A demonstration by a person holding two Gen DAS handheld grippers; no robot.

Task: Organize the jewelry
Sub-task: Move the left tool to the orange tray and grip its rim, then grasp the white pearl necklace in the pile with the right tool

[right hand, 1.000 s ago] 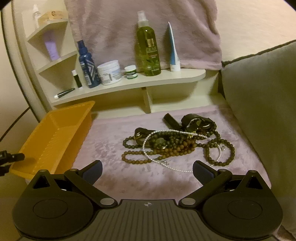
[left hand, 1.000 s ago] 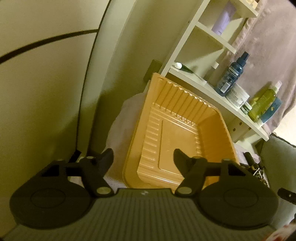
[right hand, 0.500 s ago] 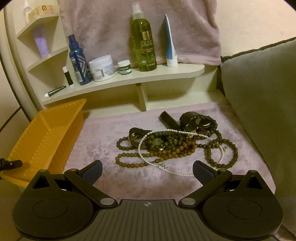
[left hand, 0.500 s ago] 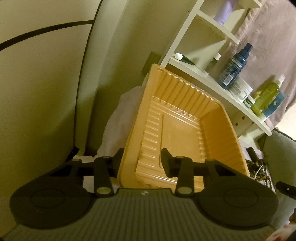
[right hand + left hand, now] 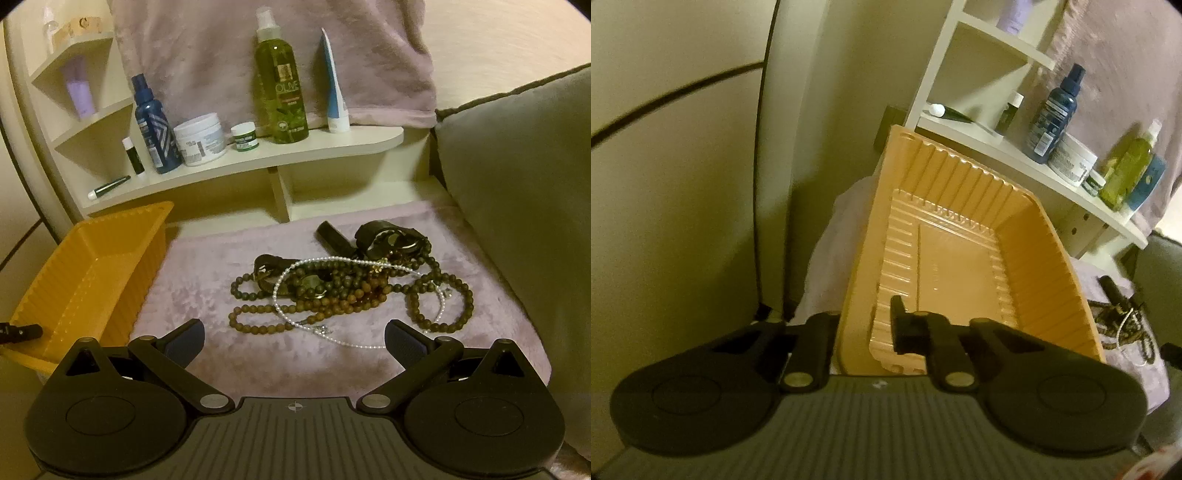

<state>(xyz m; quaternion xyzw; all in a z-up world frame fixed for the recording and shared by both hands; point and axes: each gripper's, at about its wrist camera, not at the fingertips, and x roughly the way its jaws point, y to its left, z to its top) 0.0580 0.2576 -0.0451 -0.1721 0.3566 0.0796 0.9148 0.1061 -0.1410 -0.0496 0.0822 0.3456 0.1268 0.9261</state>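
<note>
Now the jewelry pile (image 5: 343, 284) lies on the pale pink fluffy cloth (image 5: 207, 291), near the middle of it: dark bead strings, a brown bead string (image 5: 280, 321), a thin white pearl necklace (image 5: 332, 263) lying across them, and at the back some black watch-like pieces (image 5: 384, 240) that I cannot tell apart clearly. All are tangled together. In the left wrist view only an edge of this pile (image 5: 1123, 321) shows, at the right of the tray.

The orange plastic tray (image 5: 945, 258) stands at the left end of the cloth, well apart from the pile, and nothing lies inside it. It is tilted. The left gripper (image 5: 866, 328) has its jaws closed narrow on the near wall of the tray, one finger outside and one finger (image 5: 897, 325) inside.

The right gripper (image 5: 293, 339) hovers over the near part of the cloth with its jaws spread wide and nothing between them; the pile is just beyond it.

Behind, a cream shelf (image 5: 258, 162) carries a green olive spray bottle (image 5: 280, 81), a dark blue bottle (image 5: 153, 129), a white jar (image 5: 201, 138) and a small green jar (image 5: 244, 137). A grey-green cushion (image 5: 517, 192) is at the right.
</note>
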